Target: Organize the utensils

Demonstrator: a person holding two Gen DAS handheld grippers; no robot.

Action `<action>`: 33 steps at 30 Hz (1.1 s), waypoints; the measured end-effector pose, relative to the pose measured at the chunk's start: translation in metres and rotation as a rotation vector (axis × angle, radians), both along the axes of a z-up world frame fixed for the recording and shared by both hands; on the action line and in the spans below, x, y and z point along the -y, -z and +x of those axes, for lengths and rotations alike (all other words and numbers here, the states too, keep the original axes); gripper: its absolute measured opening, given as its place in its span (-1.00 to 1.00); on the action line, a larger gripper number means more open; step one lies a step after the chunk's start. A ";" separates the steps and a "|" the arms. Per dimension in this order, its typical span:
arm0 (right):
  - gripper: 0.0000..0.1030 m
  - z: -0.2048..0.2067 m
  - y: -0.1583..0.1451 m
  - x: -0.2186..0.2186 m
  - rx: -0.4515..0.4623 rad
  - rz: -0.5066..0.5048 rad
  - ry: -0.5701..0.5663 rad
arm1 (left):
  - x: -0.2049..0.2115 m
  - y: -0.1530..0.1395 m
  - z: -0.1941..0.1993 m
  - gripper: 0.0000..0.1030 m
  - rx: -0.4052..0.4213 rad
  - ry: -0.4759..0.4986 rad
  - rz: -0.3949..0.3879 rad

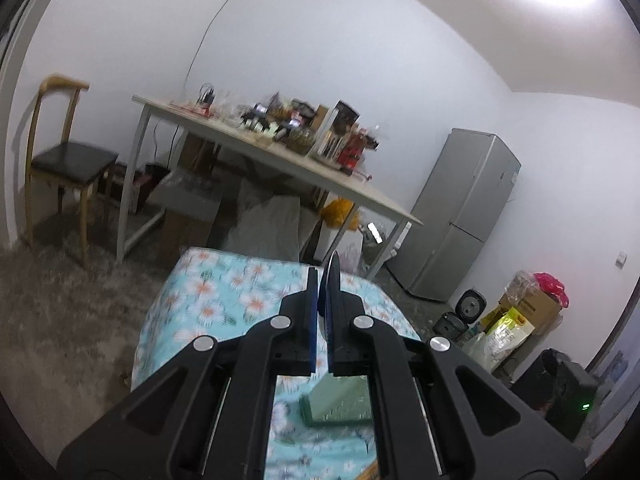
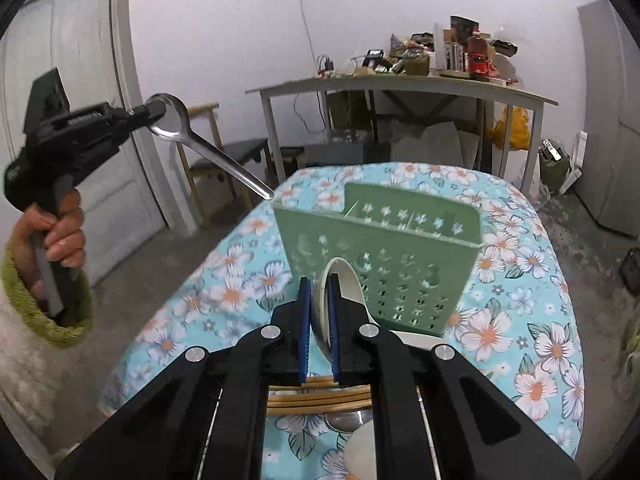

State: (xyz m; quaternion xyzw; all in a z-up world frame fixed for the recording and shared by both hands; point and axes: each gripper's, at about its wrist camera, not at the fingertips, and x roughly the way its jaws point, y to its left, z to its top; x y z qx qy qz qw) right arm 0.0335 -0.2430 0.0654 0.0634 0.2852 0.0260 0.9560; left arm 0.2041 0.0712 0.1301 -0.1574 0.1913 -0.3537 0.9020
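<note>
Both tongs loaded, green caddy waiting on the floral tablecloth.

Left gripper clamps a metal spoon by the bowl, handle angled down toward the caddy, likely for handle-first entry. Right gripper pinches a white ceramic spoon; chopsticks, apparently more spoons, lie below.

Utensil holder on table; chopsticks before it.
</note>
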 end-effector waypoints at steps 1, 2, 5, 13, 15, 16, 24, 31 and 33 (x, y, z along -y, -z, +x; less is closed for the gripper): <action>-0.84 -0.004 -0.006 0.005 0.010 0.006 0.001 | 0.006 -0.005 0.000 -0.95 0.019 0.000 0.011; -0.84 -0.009 -0.013 0.009 0.027 0.024 -0.004 | 0.013 -0.009 0.000 -0.95 0.038 0.001 0.027; -0.84 -0.021 -0.034 0.018 0.084 0.061 -0.029 | 0.034 -0.015 0.001 -0.95 0.075 -0.001 0.089; -0.84 -0.044 -0.097 0.036 0.254 0.030 -0.063 | 0.067 -0.011 0.010 -0.95 0.126 -0.045 0.231; -0.84 -0.040 -0.107 0.042 0.283 0.044 -0.073 | 0.075 -0.009 0.010 -0.95 0.150 -0.057 0.280; -0.84 -0.036 -0.111 0.046 0.297 0.055 -0.075 | 0.080 -0.008 0.011 -0.95 0.159 -0.055 0.304; -0.84 0.005 -0.115 0.080 0.312 0.206 -0.096 | 0.116 0.012 0.022 -0.95 0.180 -0.024 0.427; -0.84 0.037 -0.101 0.109 0.271 0.363 -0.119 | 0.129 0.034 0.034 -0.95 0.135 0.013 0.443; -0.84 0.041 -0.095 0.111 0.260 0.382 -0.120 | 0.130 0.039 0.038 -0.95 0.111 0.017 0.439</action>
